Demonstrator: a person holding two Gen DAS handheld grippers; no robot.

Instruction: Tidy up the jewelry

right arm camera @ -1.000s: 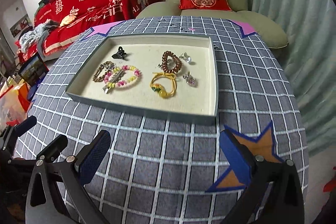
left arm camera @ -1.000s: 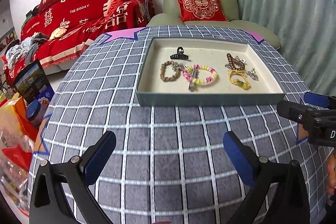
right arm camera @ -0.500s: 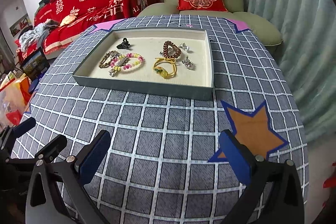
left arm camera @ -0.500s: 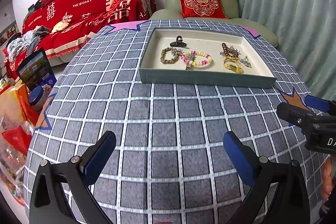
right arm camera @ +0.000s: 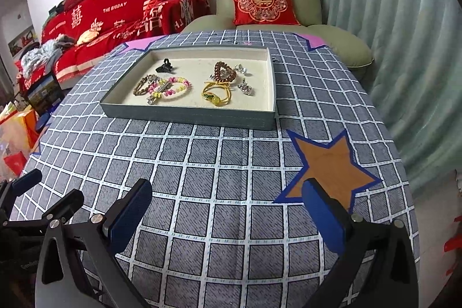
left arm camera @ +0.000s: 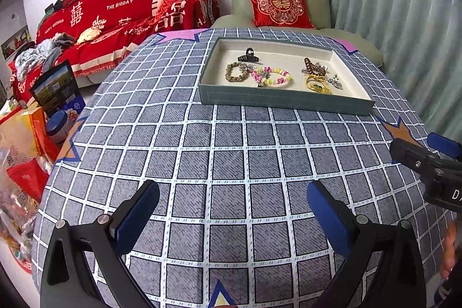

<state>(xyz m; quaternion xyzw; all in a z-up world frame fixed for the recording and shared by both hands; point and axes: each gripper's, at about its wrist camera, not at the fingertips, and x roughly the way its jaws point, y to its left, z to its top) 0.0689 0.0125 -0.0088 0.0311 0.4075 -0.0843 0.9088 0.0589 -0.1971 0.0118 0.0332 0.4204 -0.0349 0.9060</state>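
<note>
Jewelry tray (left arm camera: 284, 100) sits at far side of bench (left arm camera: 231, 163), bracelets (right arm camera: 173, 87) inside. Left gripper (left arm camera: 231, 210) & right gripper (right arm camera: 228, 207) both spread wide, empty, well short of tray.

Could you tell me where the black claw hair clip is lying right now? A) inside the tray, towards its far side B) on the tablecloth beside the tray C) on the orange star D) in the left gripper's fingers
A: the black claw clip lies on the tray lining near its far wall, beyond the bracelets, and both grippers are open and empty.
</note>
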